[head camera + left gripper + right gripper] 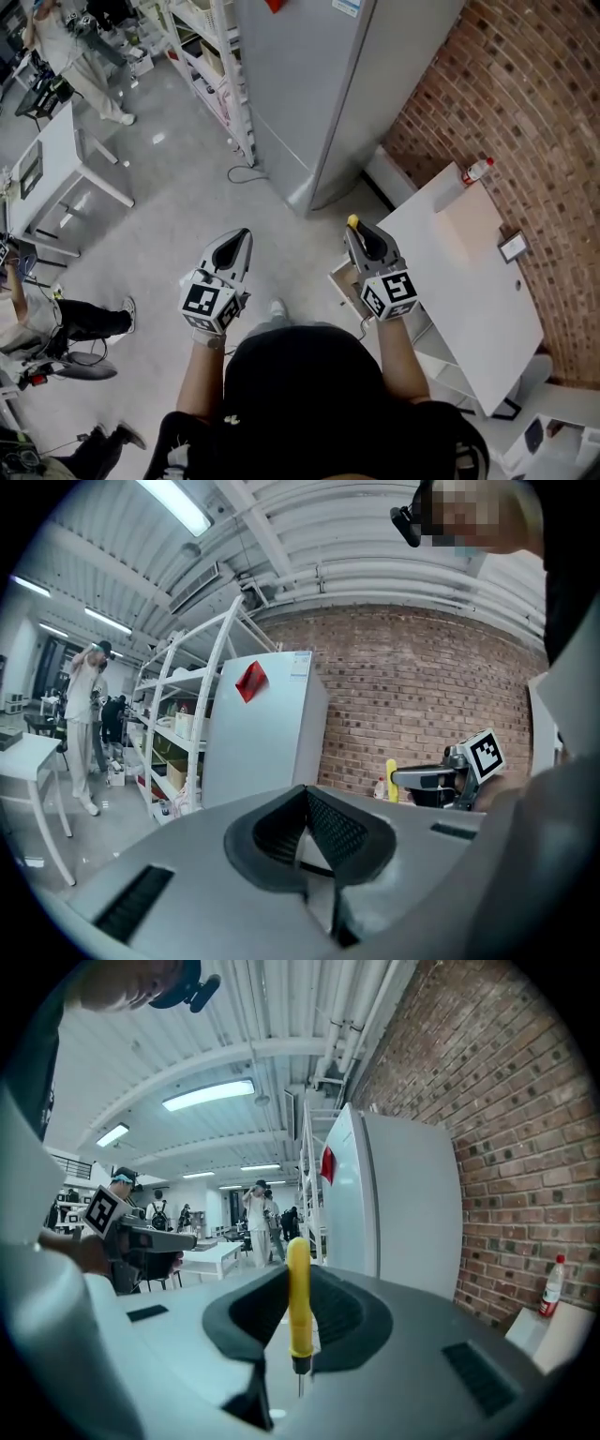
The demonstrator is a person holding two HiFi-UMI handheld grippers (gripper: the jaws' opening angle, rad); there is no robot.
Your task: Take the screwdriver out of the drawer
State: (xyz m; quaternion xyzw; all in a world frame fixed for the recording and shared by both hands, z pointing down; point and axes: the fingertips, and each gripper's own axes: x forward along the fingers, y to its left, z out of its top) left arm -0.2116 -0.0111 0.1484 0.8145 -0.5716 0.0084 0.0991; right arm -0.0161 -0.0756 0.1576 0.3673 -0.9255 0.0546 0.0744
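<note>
My right gripper (357, 231) is shut on a yellow-handled screwdriver (298, 1299), which stands upright between the jaws with its metal shaft pointing down. In the head view the handle's yellow end (353, 222) pokes out past the jaw tips. The gripper is held up above an open drawer (343, 280) at the left side of a white table (469, 272). My left gripper (243, 235) is raised to the left, shut, with nothing between its jaws (305, 844). In the left gripper view the right gripper (433, 779) shows with the screwdriver handle (391, 778).
A tall grey fridge (319, 94) stands ahead by a brick wall (525, 103). A red-capped bottle (476, 171) sits on the table's far corner. White shelving (211, 66) lines the left of the fridge. People (80, 56) and white desks (56, 169) are at far left.
</note>
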